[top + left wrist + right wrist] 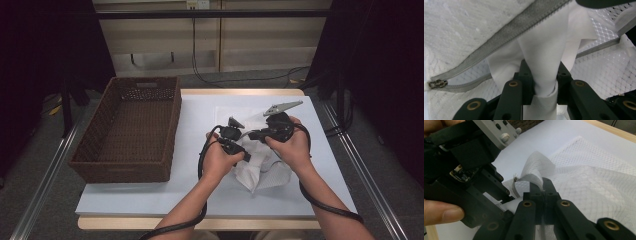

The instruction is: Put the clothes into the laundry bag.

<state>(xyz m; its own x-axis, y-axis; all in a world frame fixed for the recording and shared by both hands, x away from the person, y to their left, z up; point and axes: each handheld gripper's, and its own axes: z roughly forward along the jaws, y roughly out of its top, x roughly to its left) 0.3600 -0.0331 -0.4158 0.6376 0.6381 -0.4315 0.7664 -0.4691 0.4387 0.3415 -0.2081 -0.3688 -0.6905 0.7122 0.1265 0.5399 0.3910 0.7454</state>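
Note:
A white mesh bag (265, 172) with a grey zipper (506, 35) lies crumpled on the white table top (200, 195). In the left gripper view my left gripper (544, 75) is shut on a bunched white cloth (544, 47) that rises between its jaws toward the bag's open zipper; the zipper pull (437, 83) sits at the far left. My right gripper (544, 187) is shut on the bag's edge (535, 171) beside the zipper tape and lifts it. In the high view both grippers meet over the bag, left gripper (239, 149), right gripper (257, 134).
A dark brown wicker basket (131, 125) stands on the table's left part, with nothing in it. The left gripper's body (469, 170) and a person's fingers crowd the left of the right gripper view. Bare table lies behind and in front of the bag.

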